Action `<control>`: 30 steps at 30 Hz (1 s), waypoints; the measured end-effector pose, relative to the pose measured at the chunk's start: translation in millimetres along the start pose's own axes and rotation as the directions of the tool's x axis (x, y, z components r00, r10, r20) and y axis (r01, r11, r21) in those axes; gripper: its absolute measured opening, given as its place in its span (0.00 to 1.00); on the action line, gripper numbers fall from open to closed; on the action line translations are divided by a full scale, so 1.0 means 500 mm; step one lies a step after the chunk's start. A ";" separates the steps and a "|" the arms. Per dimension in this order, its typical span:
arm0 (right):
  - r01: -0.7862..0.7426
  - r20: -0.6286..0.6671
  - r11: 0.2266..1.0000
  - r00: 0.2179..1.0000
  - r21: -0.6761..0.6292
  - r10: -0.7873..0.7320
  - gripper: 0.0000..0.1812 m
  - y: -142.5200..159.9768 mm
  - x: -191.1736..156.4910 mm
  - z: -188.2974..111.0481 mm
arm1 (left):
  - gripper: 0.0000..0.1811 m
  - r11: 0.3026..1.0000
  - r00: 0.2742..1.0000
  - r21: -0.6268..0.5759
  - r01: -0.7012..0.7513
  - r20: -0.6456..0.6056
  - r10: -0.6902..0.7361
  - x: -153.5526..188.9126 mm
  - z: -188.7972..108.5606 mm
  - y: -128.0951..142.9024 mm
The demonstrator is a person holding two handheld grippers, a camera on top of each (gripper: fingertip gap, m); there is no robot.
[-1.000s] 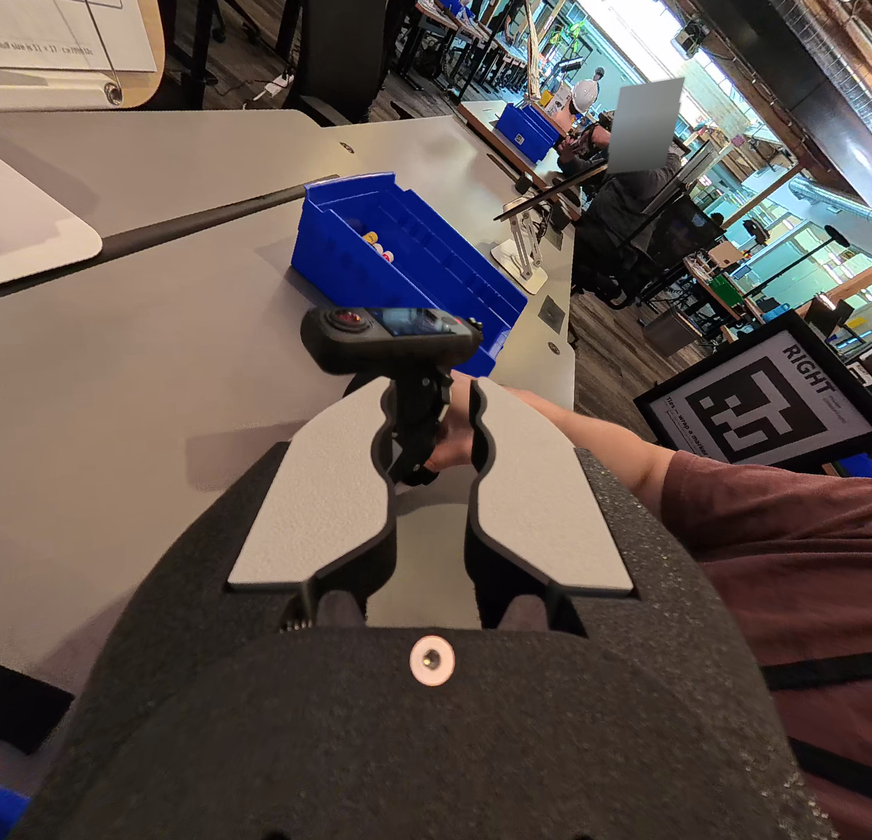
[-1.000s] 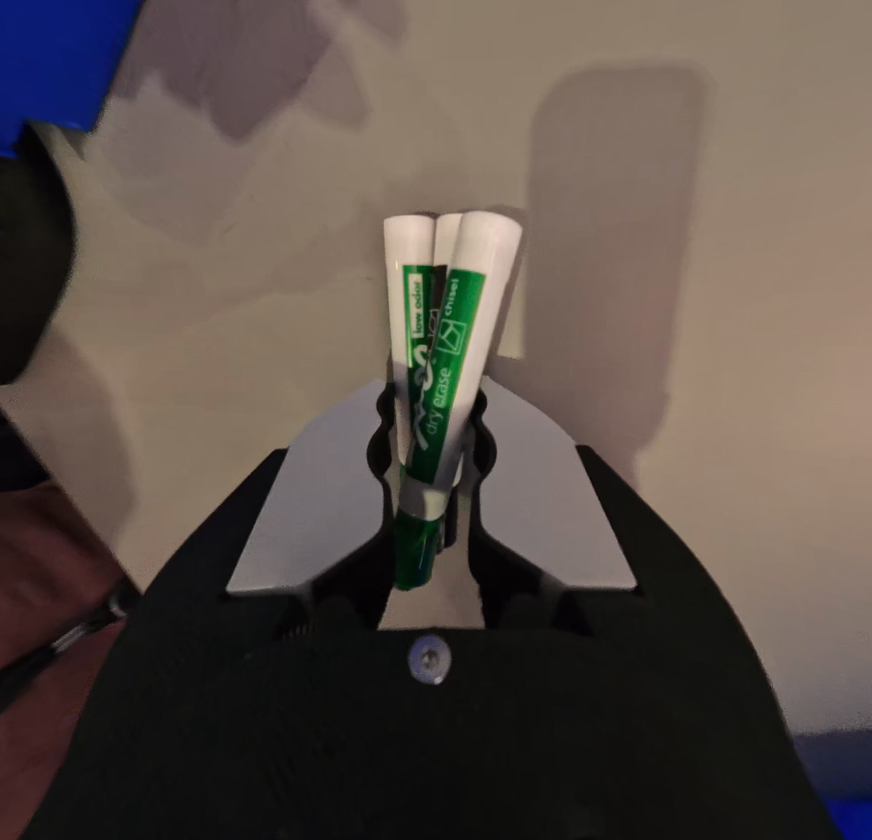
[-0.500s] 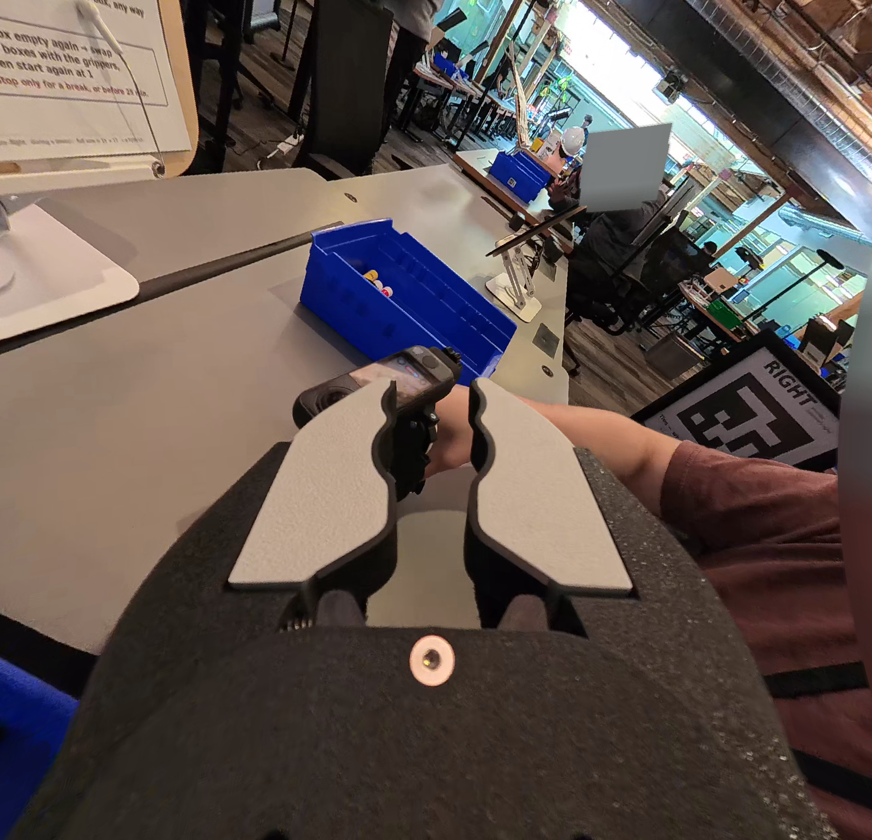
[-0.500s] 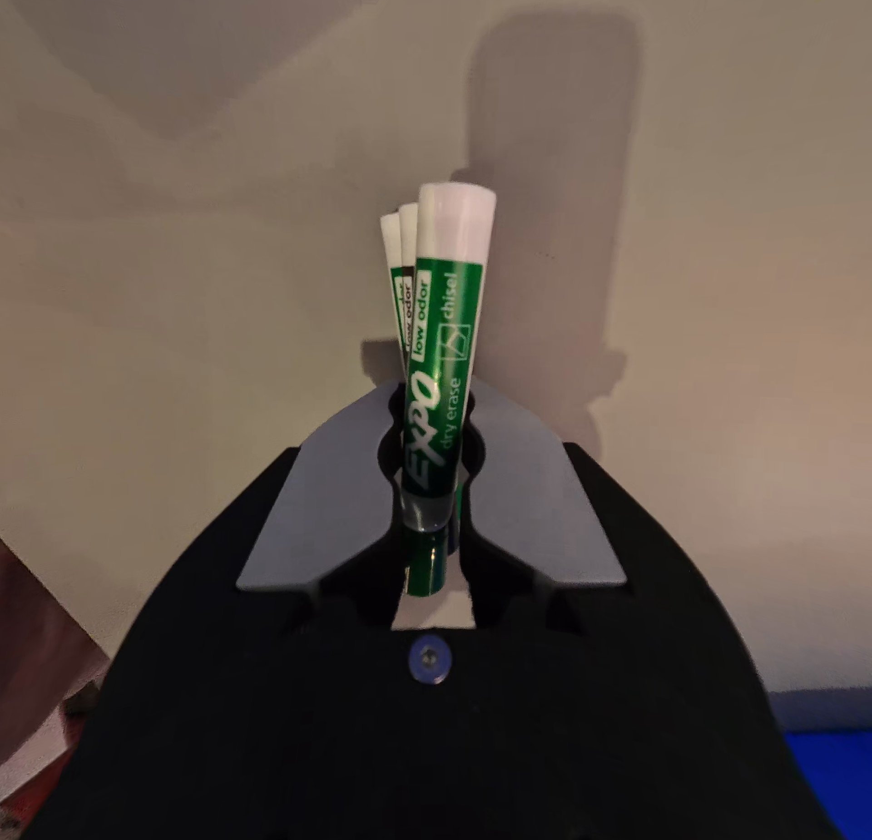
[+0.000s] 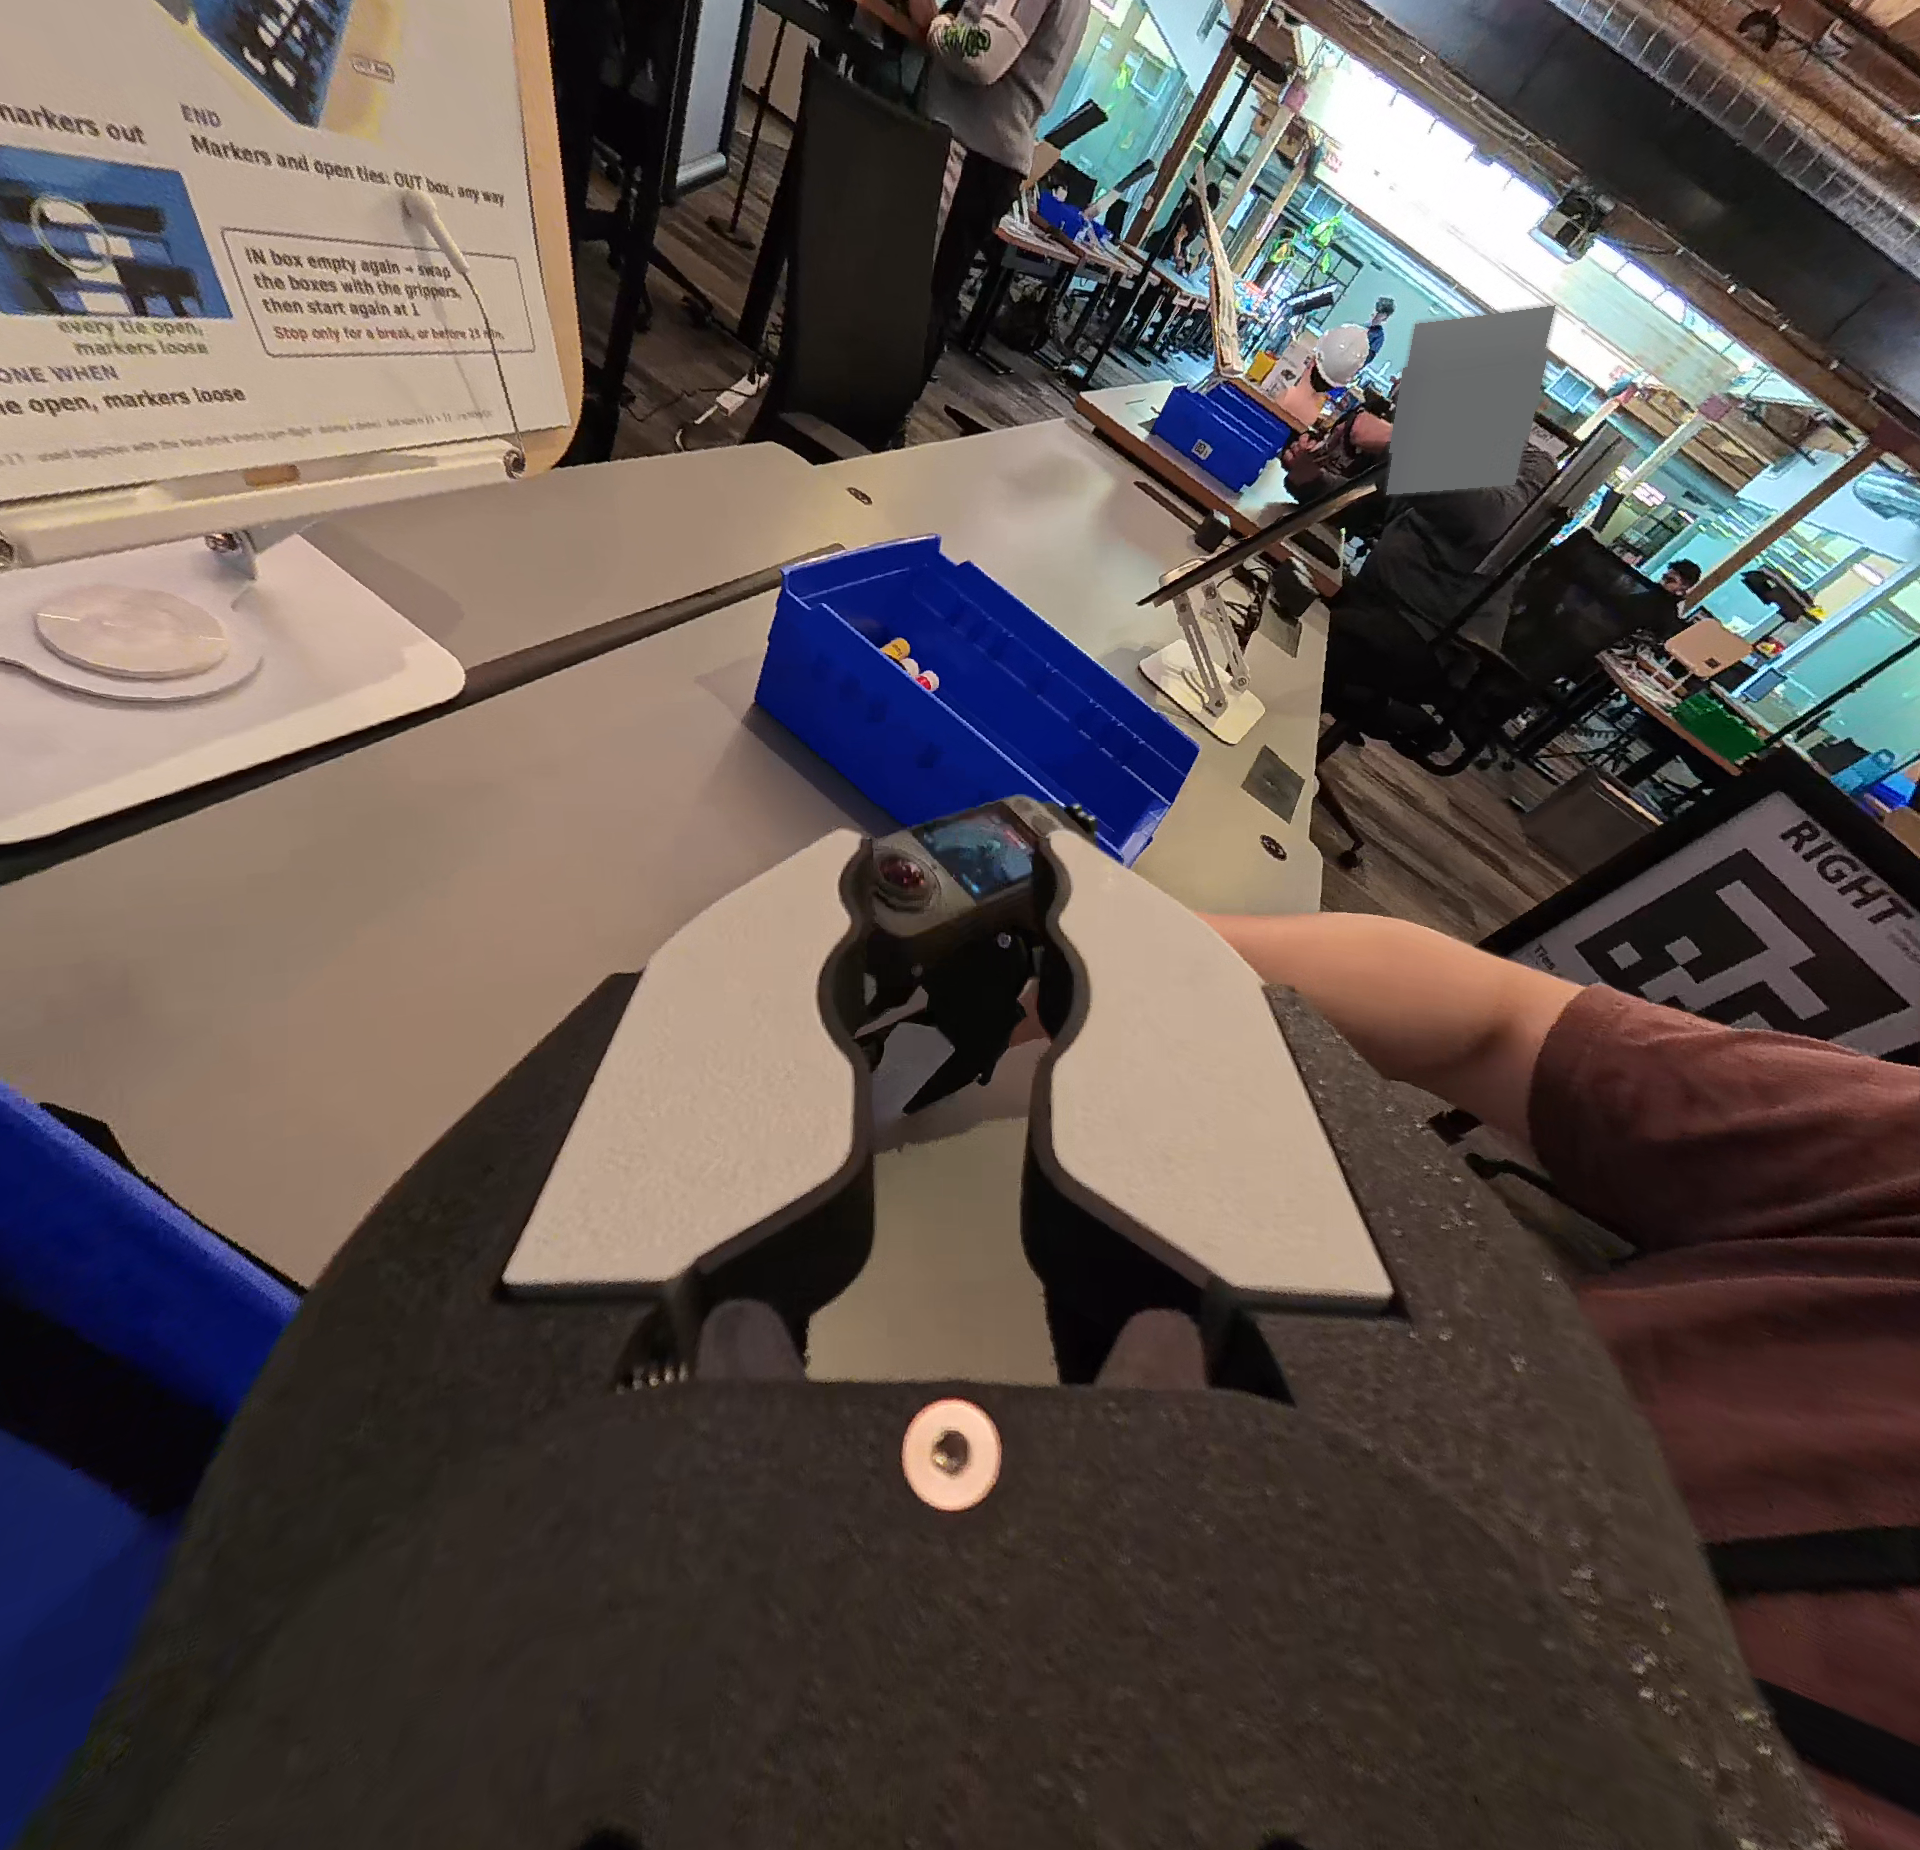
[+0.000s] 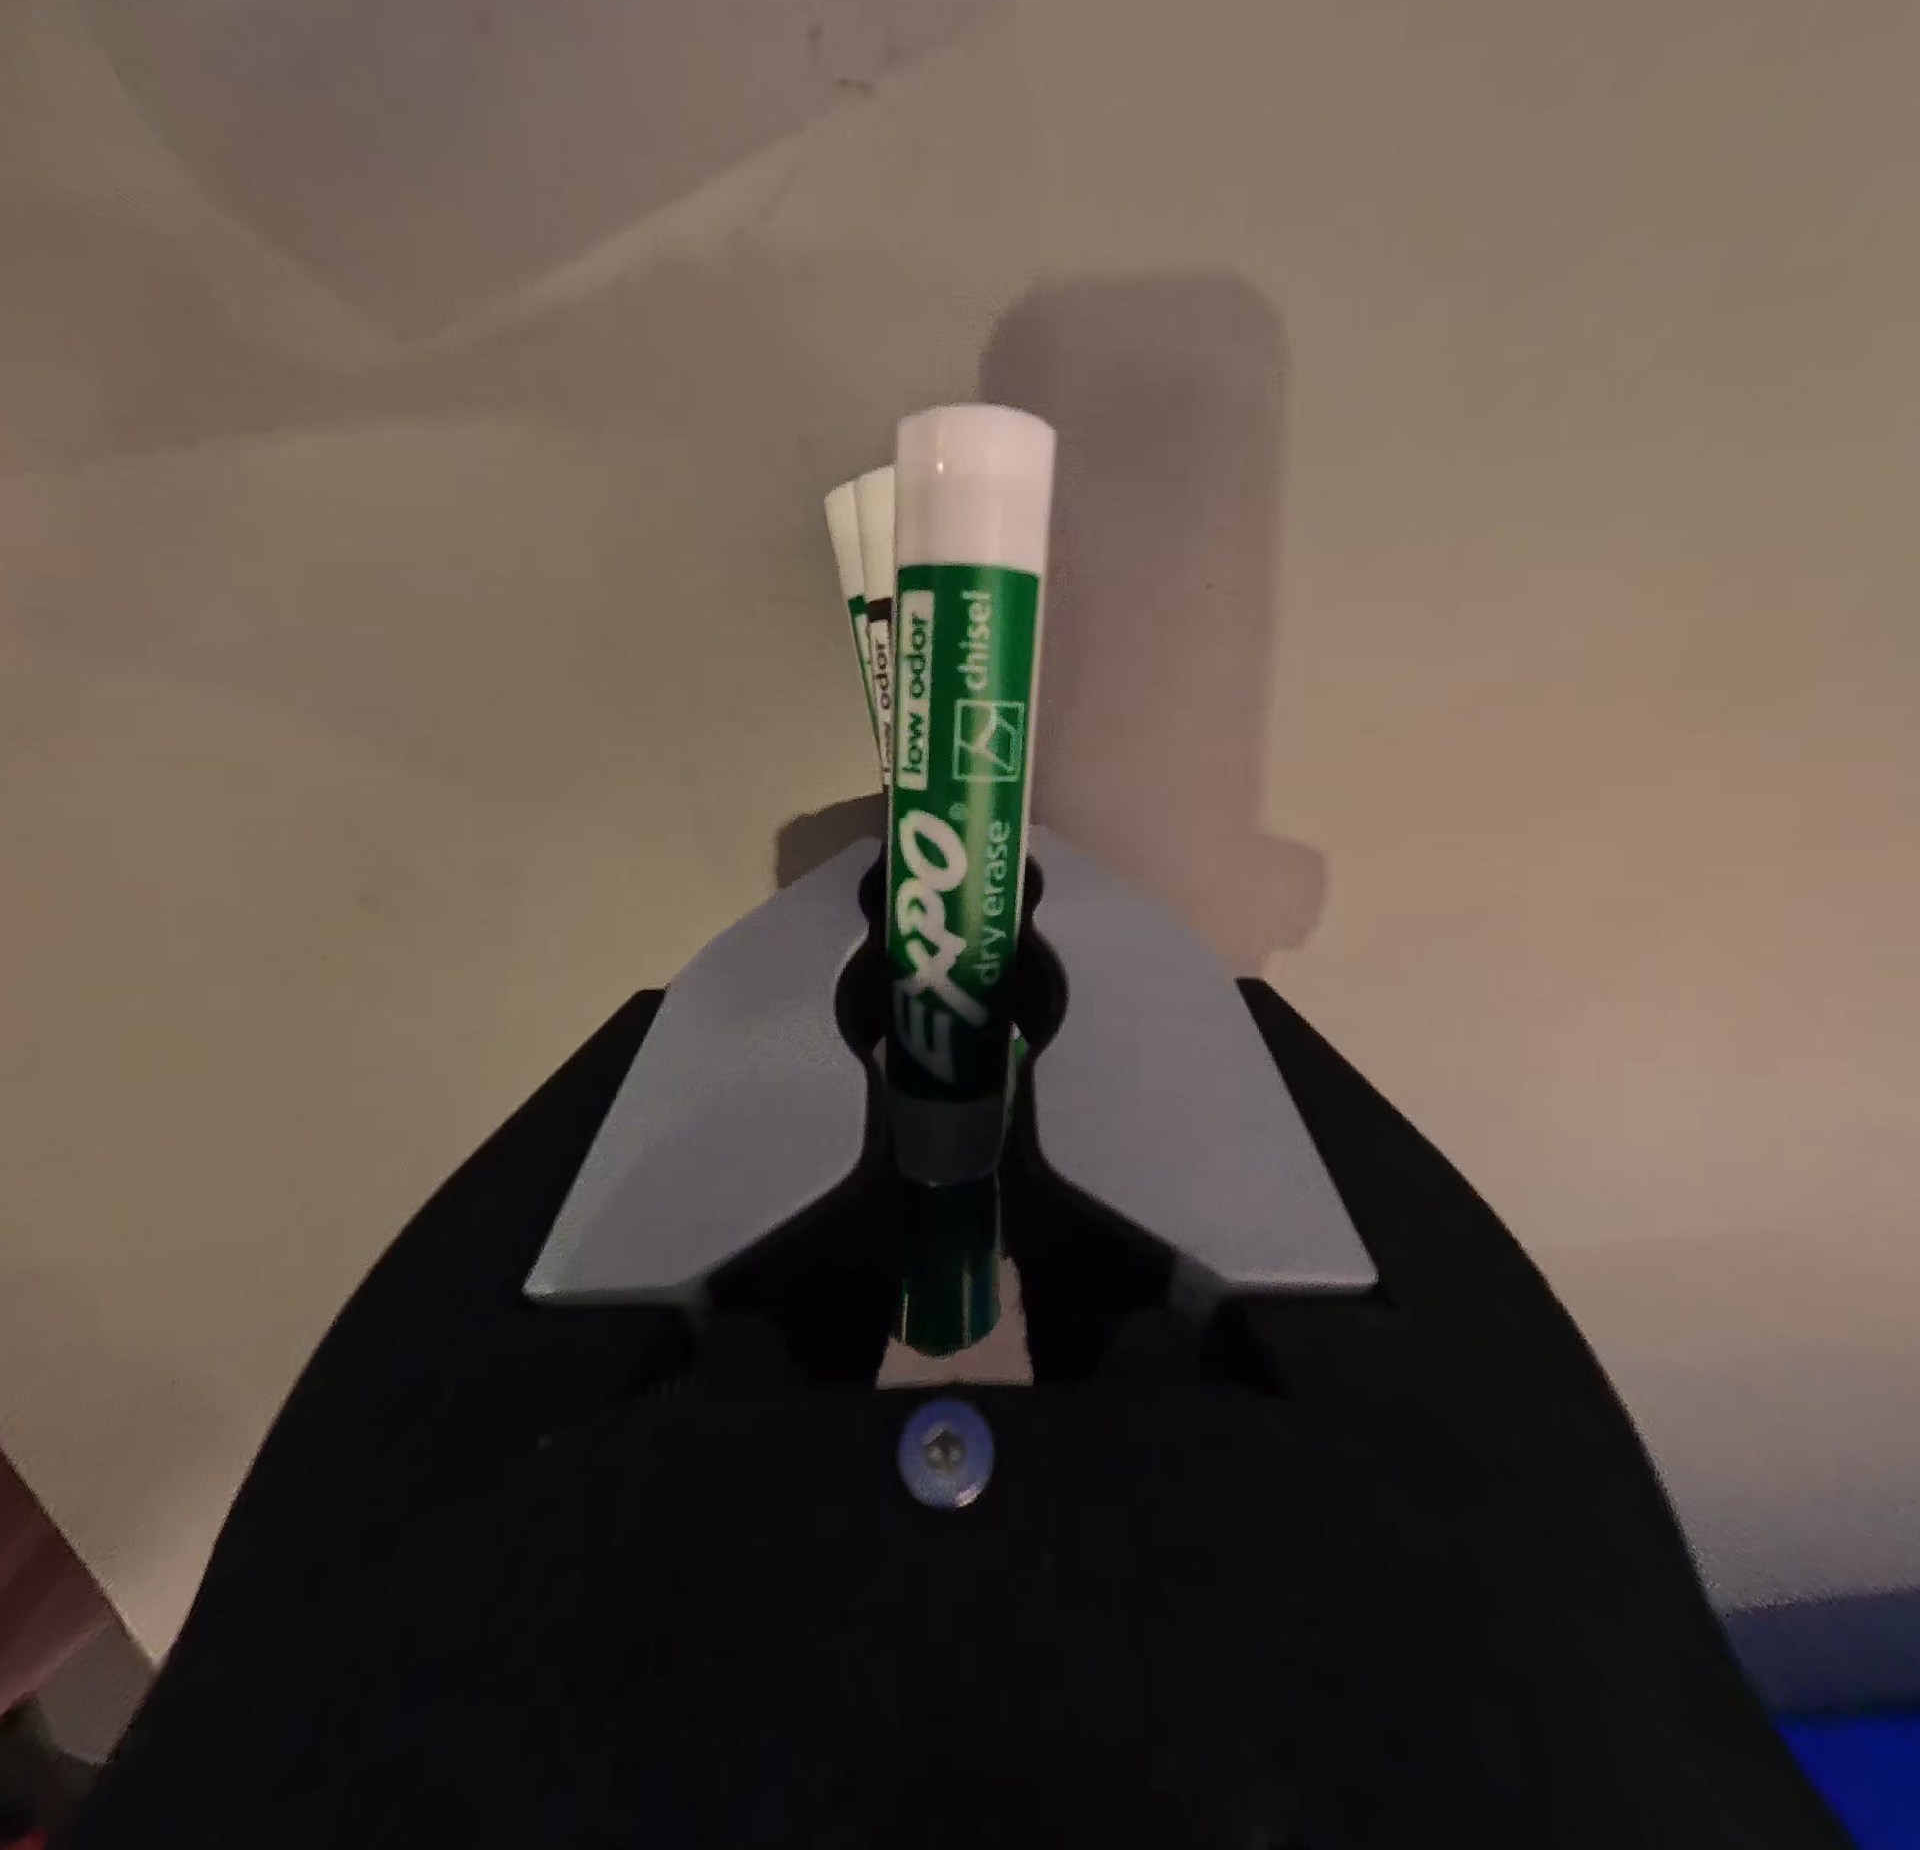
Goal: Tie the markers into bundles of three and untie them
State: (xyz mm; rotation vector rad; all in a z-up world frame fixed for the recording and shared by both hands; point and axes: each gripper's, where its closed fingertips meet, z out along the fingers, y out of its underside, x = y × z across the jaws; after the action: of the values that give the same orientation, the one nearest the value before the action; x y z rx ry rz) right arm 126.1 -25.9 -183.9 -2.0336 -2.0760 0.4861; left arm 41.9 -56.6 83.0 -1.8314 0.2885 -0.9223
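Right claw (image 6: 954,927) grips three markers (image 6: 961,761) above bare worktop (image 6: 416,657). Left claw (image 5: 951,927) gapes narrowly, empty; one bin (image 5: 966,720) sits near the worktop's edge.

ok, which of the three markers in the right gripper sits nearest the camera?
The green marker on the right; the other two markers peek out behind its left side.

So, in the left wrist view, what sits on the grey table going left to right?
White flat stand base → blue plastic bin with marker ends → small white folding stand.
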 end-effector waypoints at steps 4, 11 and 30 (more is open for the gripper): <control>-0.130 0.142 0.987 0.983 0.092 0.116 0.11 -0.010 -0.008 -0.009 | 0.16 1.000 1.000 -0.016 -0.006 0.007 0.006 -0.003 -0.003 0.005; -0.376 0.417 0.920 0.857 0.109 0.301 0.11 -0.006 -0.011 -0.029 | 0.16 0.996 1.000 -0.083 -0.024 -0.005 0.024 -0.013 0.019 0.028; -0.505 0.589 0.730 0.789 0.461 0.175 0.11 -0.106 0.045 -0.184 | 0.30 0.953 0.947 -0.045 -0.300 0.108 0.304 -0.047 0.109 0.035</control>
State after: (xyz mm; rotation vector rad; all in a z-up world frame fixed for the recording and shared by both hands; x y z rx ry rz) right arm 109.3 5.5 -81.3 -2.0031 -1.3954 1.6863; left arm 68.1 -13.6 46.7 -1.7949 0.4975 -0.6010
